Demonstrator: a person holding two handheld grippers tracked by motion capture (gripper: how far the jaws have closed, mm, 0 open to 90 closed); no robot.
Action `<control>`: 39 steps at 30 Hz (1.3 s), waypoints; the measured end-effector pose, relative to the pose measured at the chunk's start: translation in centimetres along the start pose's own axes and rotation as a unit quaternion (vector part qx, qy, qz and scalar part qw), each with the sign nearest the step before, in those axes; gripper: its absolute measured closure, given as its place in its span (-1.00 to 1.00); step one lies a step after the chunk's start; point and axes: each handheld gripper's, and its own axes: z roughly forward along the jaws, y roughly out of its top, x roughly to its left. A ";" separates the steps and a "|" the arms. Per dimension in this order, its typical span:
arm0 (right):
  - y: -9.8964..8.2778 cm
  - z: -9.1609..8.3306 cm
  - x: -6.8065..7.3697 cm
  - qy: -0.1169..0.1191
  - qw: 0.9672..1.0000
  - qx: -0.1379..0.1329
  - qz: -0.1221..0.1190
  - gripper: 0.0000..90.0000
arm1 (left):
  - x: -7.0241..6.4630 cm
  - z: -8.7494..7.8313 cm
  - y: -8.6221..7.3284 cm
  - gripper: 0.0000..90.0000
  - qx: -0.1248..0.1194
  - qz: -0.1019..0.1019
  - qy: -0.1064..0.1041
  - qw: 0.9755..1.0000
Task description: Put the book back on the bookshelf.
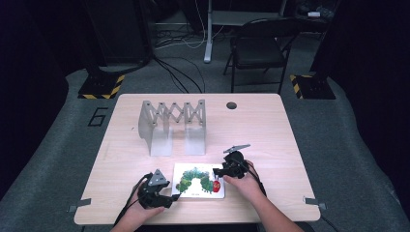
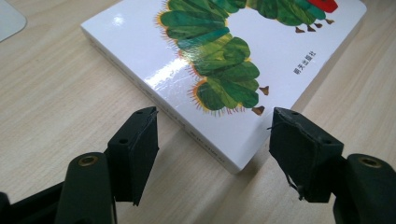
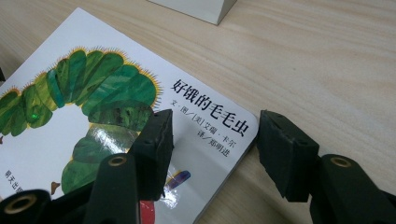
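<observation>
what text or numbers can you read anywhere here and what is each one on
"好饿的毛毛虫": title on the book cover, right gripper view.
"文·图/[美]艾瑞·卡尔" and "译/郑明进": smaller credit lines under the title; some characters uncertain.
"明天出版社": small print on the cover, left gripper view, barely legible.
"6": marked on the grey floor left of the table.

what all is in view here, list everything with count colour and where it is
book: 1, white cover with a green caterpillar, lying flat at the near edge of the table between the two grippers
expanding rack: 1, grey, standing on the table beyond the book
table: 1, light wood, with a round hole near its far edge
folding chair: 1, black, on the floor past the table
floor bases: 2, black with yellow stripes, either side beyond the table
left gripper: 1, black, open at the book's near corner
right gripper: 1, black, open over the book's title corner
hands: 2, entering from the bottom, one holding each gripper
</observation>
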 end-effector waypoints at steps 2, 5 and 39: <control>0.1 0.2 0.1 -0.001 1.000 -0.003 0.000 0.02 | -0.1 0.1 0.0 -0.27 0.001 -0.002 -0.003 1.000; 0.2 0.2 0.1 0.002 1.000 0.000 0.001 0.02 | -0.4 0.3 -0.1 -0.28 0.006 0.005 0.001 1.000; 1.2 -0.4 -2.1 0.027 0.997 -0.009 0.070 -0.01 | -2.5 2.1 0.5 -0.50 -0.001 0.007 0.050 0.999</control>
